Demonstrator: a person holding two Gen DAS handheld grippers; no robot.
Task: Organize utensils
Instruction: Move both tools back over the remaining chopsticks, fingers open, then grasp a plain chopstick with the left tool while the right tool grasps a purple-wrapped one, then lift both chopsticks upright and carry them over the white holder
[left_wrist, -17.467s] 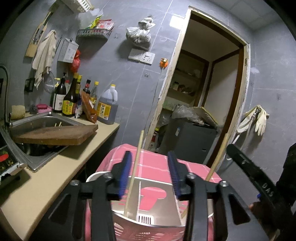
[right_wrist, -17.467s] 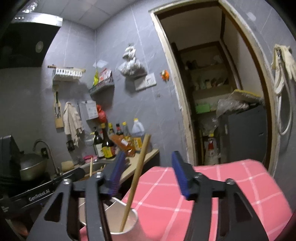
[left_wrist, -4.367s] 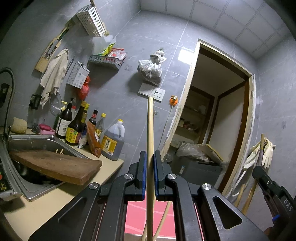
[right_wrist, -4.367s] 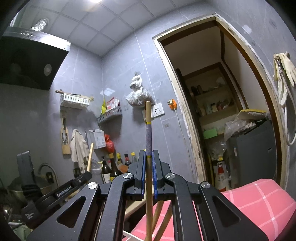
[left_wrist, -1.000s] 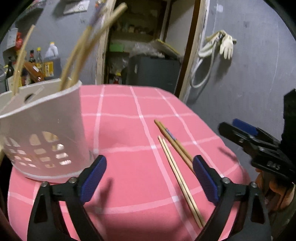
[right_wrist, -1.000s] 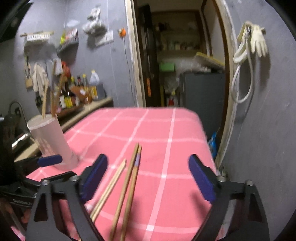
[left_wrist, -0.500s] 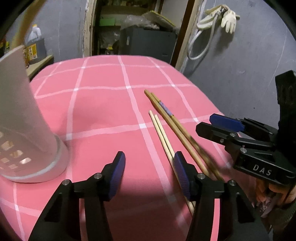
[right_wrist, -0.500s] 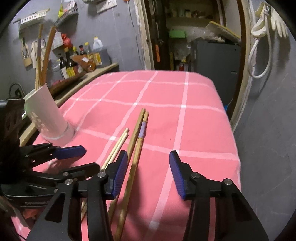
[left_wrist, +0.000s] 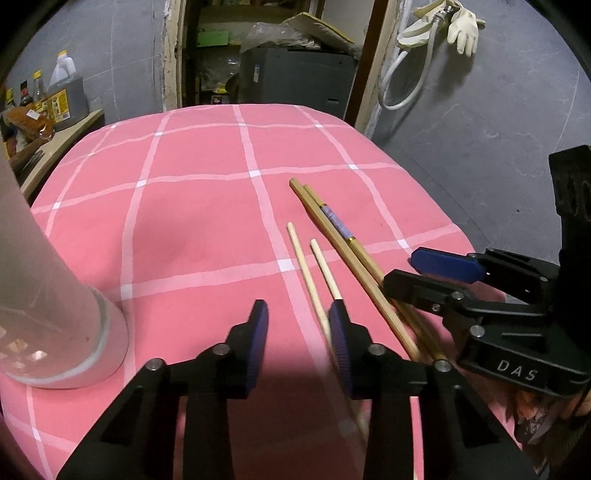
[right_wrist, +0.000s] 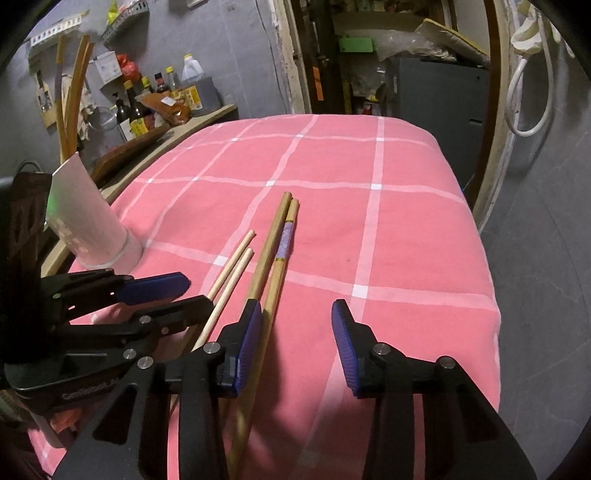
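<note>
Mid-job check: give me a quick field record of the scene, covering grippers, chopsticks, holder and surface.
left gripper: open, low over the thin pair
right gripper: open, low over the thick pair
thin chopsticks: two, flat on the cloth
thick chopsticks: two, flat, one with a purple band
white holder: upright, already holding chopsticks
pink checked cloth: covers the table

Right gripper (right_wrist: 297, 341), jaws apart, sits low over pink checked cloth (right_wrist: 406, 229); four chopsticks (right_wrist: 275, 251) lie beside its left finger.
</note>
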